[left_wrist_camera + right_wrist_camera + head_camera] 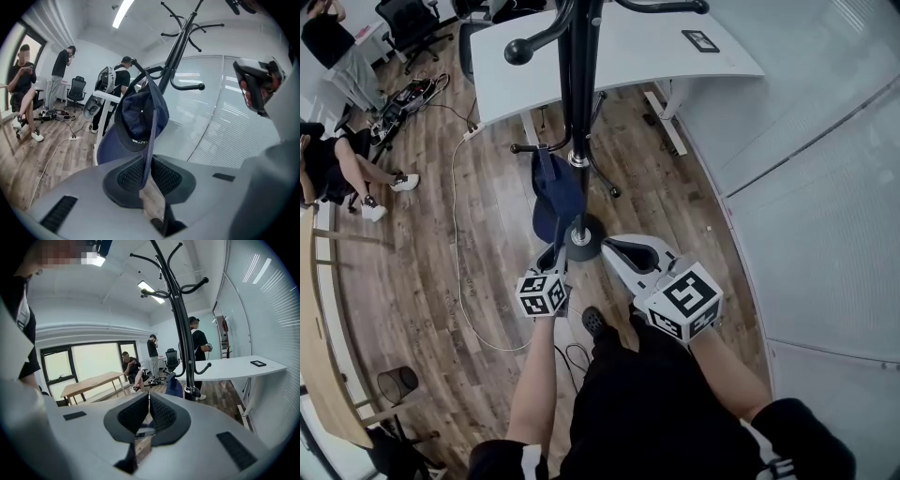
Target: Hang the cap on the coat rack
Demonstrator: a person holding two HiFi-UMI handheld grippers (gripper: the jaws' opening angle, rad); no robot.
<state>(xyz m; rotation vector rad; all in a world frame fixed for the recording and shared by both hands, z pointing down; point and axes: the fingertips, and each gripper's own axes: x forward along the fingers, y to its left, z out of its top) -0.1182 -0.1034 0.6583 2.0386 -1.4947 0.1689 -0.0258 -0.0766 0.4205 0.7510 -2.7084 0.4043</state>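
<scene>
A black coat rack [581,94] stands in front of me on a round base [583,244]. A navy cap [555,187] hangs from one of its low hooks [528,148], crown up and brim down. My left gripper [555,253] is shut on the edge of the brim. In the left gripper view the cap [140,117] hangs just ahead, its brim edge pinched between the pads of the left gripper [149,176], with the rack [180,47] behind. My right gripper [614,246] is beside the base, right of the cap. In its own view the right gripper [148,401] is shut on nothing.
A white desk [628,47] stands behind the rack. A glass wall [816,187] runs along the right. People [328,159] sit at the left by office chairs [412,23]. A cable [457,234] lies on the wooden floor, near a wire bin [397,382].
</scene>
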